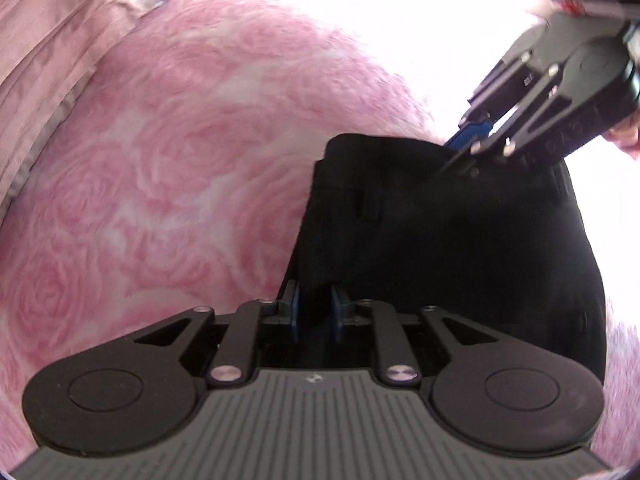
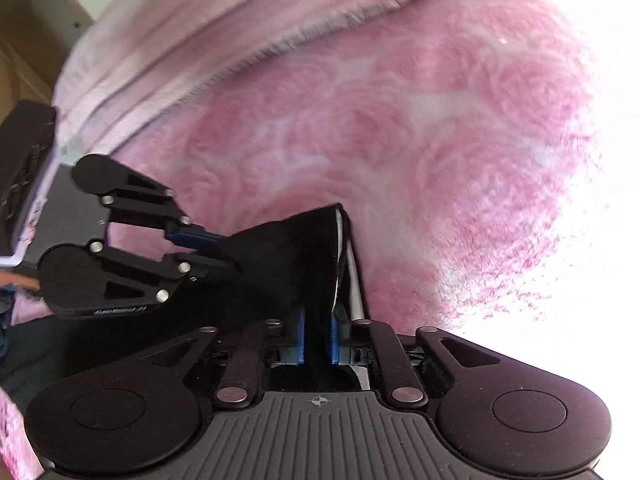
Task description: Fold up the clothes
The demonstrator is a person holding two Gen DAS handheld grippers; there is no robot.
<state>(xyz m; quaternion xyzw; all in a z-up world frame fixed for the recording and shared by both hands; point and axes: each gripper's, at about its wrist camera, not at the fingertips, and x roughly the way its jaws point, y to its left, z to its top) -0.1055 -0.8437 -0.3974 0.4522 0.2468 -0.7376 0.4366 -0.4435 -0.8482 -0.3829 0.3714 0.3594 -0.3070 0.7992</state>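
Left gripper [image 1: 314, 308] and right gripper [image 2: 316, 336] each pinch an edge of the black trousers [image 1: 440, 240], held above the pink rose-patterned blanket [image 1: 180, 160]. Keep both grips level and the fabric taut so edges align.

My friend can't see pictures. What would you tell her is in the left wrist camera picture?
Two black grippers hold a black garment over a fluffy pink blanket with a rose pattern. The left gripper pinches its near edge at the bottom of the picture, and the right gripper pinches the far edge from the upper right. A pale pink cloth lies bunched at the upper left.
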